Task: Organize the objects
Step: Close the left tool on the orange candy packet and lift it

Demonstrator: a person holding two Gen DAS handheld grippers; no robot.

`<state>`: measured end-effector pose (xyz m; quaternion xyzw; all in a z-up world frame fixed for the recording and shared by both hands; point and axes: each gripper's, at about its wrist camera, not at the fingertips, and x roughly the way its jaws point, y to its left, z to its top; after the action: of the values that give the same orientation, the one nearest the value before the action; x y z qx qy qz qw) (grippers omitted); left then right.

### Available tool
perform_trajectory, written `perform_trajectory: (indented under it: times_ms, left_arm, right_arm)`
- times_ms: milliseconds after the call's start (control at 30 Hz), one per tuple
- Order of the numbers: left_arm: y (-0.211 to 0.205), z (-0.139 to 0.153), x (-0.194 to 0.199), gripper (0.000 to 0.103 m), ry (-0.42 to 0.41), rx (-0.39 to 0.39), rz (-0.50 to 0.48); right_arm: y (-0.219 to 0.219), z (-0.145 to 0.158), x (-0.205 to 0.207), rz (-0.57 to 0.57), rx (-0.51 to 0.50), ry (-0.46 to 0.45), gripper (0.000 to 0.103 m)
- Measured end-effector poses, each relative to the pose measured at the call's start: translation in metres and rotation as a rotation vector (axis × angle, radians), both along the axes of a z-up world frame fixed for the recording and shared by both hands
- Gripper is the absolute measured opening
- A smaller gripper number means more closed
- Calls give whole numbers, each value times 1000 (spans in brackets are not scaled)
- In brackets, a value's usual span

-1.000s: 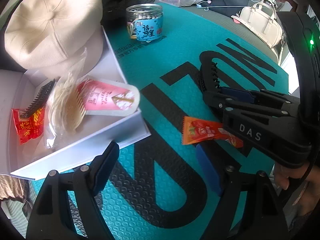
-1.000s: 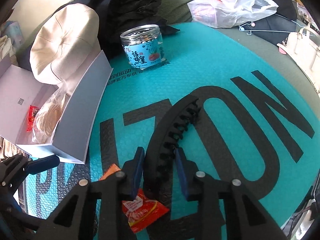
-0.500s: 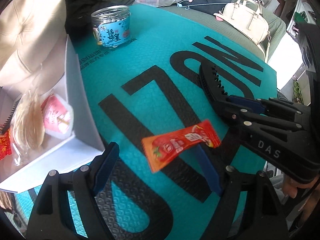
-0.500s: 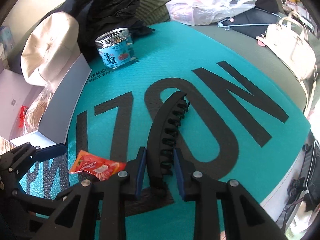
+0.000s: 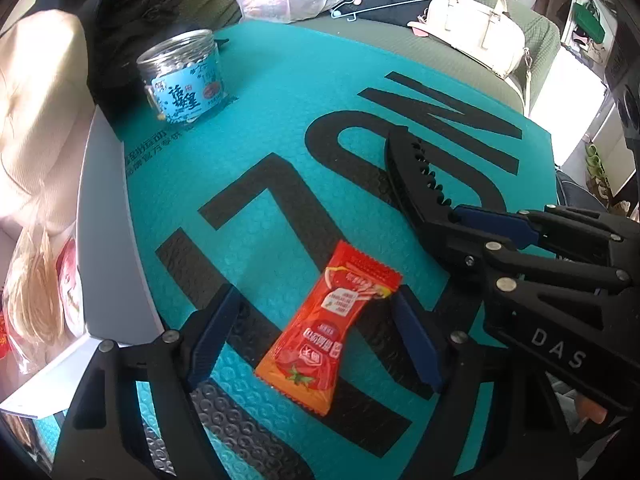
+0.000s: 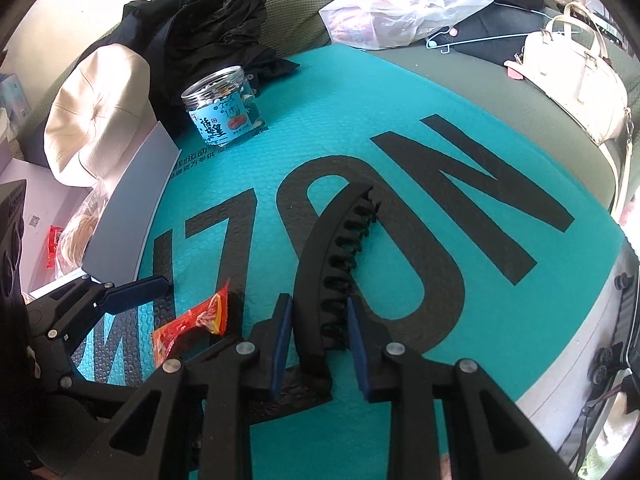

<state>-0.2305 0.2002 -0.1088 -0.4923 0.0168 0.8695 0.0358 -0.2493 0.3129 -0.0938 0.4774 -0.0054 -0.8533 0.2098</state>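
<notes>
A red-orange snack packet [image 5: 332, 328] lies flat on the teal mat [image 5: 280, 140], between the blue pads of my left gripper [image 5: 316, 336]. Its jaws are closing; the right pad is at the packet's edge and the left pad stands apart from it. My right gripper [image 6: 320, 340] is shut on the thick end of a long black hair claw [image 6: 340, 248], whose toothed tip rests on the mat. The left wrist view shows the same claw [image 5: 412, 176] held at the right. The packet [image 6: 192, 324] also shows in the right wrist view, beside one of the left fingers [image 6: 136, 290].
An open white box [image 5: 100, 240] at the left holds a pale bag, a pink cup and a red packet. A cream hat [image 6: 100, 112] and black clothing [image 6: 216, 28] lie behind it. A blue-labelled jar [image 6: 222, 106] stands on the mat. A plastic bag [image 6: 400, 4] and white handbag [image 6: 572, 64] lie beyond.
My left gripper has moved away from the white box to straddle the snack packet, and its jaws have narrowed. The right gripper shifted a little with the hair claw still in it.
</notes>
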Motion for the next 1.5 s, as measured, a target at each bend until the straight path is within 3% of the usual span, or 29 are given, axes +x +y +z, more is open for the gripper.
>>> perform_trajectory:
  times_ms: [67,133,233,433,967,1100,1200,1300,1400,1500]
  left_arm:
    - [6,1,0,59,22,-9,-19]
    - [12,3,-1,39,31,-14,-40]
    - [19,5,-2,24,38,-24,-72]
    - [21,9,-1,23,28,-18,-90]
    - [5,22,18,25,26,-32,-76]
    - [0,21,18,49,29,-11,-63]
    - [-2,22,17,53,41,-6,-48]
    - [-3,19,13,67,28,-5,-67]
    - [-1,7,8,67,-34,-30,-77]
    - [-9,7,11,67,-34,16,-59]
  right_arm:
    - [1,0,0,-3,-1,0,27]
    - [4,0,0,-10,0,2,27]
    - [6,0,-1,-16,-10,-1,27]
    - [9,-1,-2,-27,-22,-4,27]
    - [13,-1,4,-28,-2,16,27]
    - [20,-1,4,-34,-31,9,27]
    - [21,-2,5,-32,-38,6,27]
    - [23,-3,3,-31,-45,-1,27]
    - [25,-3,3,-32,-58,-7,27]
    - [25,-4,1,-33,-64,-12,28]
